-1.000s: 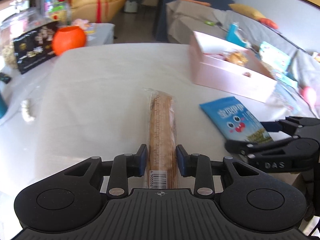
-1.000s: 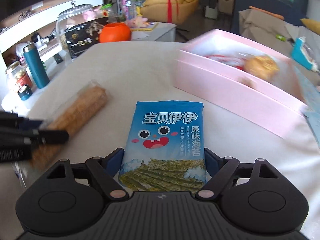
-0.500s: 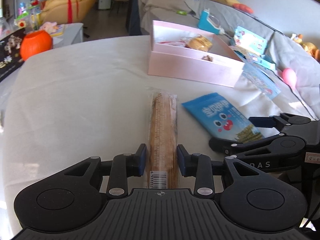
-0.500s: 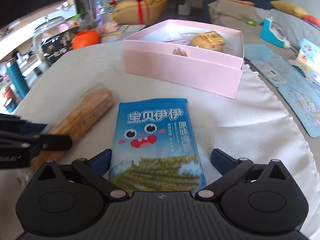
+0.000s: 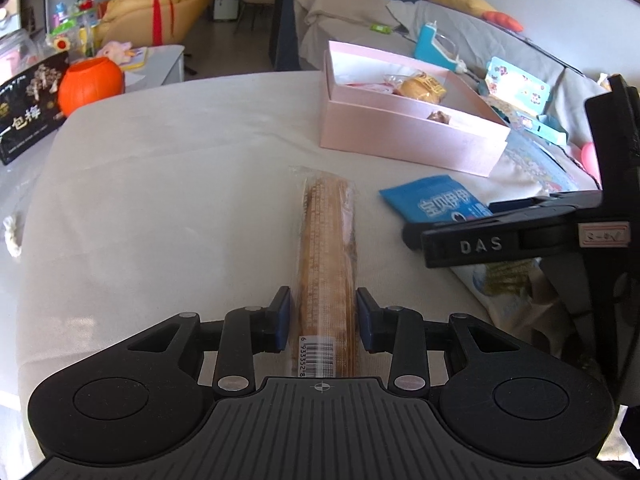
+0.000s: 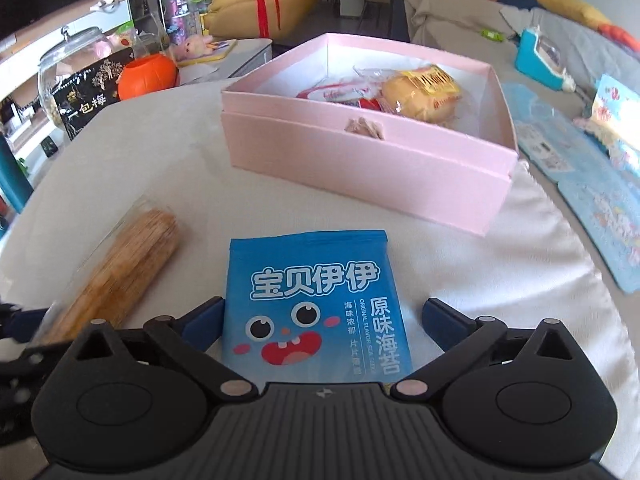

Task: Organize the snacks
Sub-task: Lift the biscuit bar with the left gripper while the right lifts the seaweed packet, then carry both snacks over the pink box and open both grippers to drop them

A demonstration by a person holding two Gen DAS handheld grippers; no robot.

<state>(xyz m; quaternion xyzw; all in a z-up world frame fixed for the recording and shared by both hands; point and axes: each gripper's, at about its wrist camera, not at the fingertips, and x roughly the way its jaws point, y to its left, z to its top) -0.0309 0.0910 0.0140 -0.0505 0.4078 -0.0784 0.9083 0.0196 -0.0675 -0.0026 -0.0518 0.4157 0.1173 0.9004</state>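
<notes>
Right tool (image 6: 322,322) widened, clearing seaweed packet (image 6: 316,308) edges.

On the blue seaweed packet (image 6: 316,304), large white characters "宝贝伊伊" are printed, and beside the cartoon face "原味海苔" and "海味浓郁" are set vertically, with a fine line of which "ORIGINAL FLAVOR" can be made out. On the arm of the right tongs (image 5: 476,244), the raised letters "DAS" are seen. A barcode with the digits "6 933352 8" is carried on the wrapper of the long biscuit pack (image 5: 326,264). On the black package (image 6: 94,94), "一包梅" is written in white.
</notes>
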